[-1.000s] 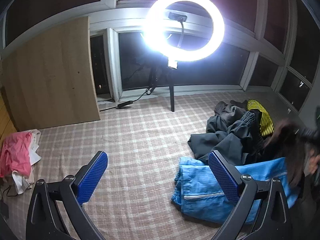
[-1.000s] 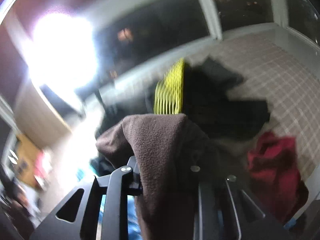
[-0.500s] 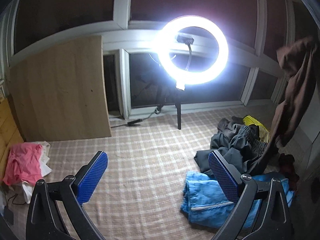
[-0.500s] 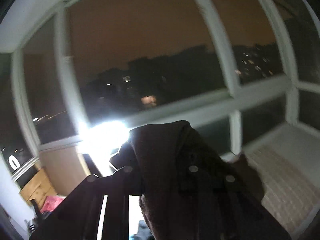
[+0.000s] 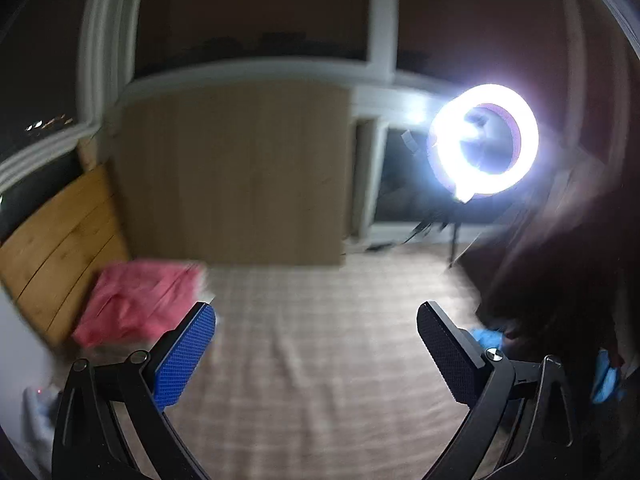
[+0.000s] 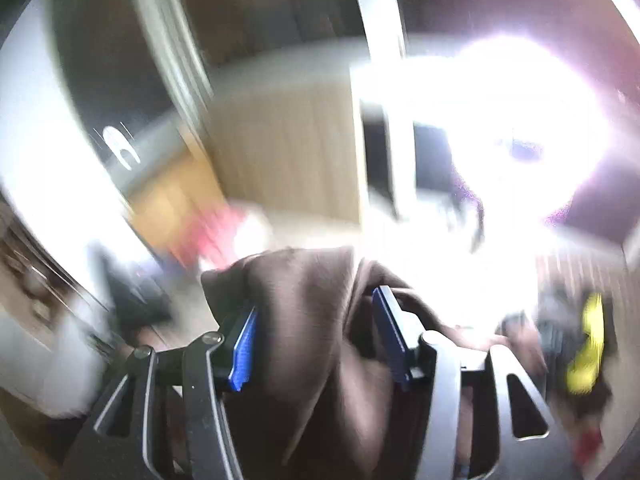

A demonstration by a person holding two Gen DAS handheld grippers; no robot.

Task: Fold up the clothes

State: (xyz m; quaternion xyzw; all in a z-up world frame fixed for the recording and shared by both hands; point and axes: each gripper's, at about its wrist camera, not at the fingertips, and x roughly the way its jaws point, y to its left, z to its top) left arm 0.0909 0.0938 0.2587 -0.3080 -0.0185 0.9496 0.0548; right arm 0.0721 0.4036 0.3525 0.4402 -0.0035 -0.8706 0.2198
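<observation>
My right gripper (image 6: 316, 304) has its jaws opening, and the brown fleece garment (image 6: 312, 344) lies loosely between the blue pads (image 6: 244, 344) and drapes over one finger. In the left wrist view the same brown garment (image 5: 560, 272) is a dark blur at the right, above a blue garment (image 5: 486, 336). My left gripper (image 5: 316, 312) is open and empty over the checked mat (image 5: 320, 360). A pink garment (image 5: 136, 300) lies on a pile at the left. Both views are motion-blurred.
A lit ring light (image 5: 486, 156) on a stand glares at the back right. A wooden board (image 5: 240, 176) leans against the window wall. A yellow-and-black garment (image 6: 586, 348) and a red one (image 6: 586, 444) lie at the right.
Both views have swung left towards the board and the pink pile. The right jaws, earlier closed on the brown garment, have parted around it. The left gripper stays open.
</observation>
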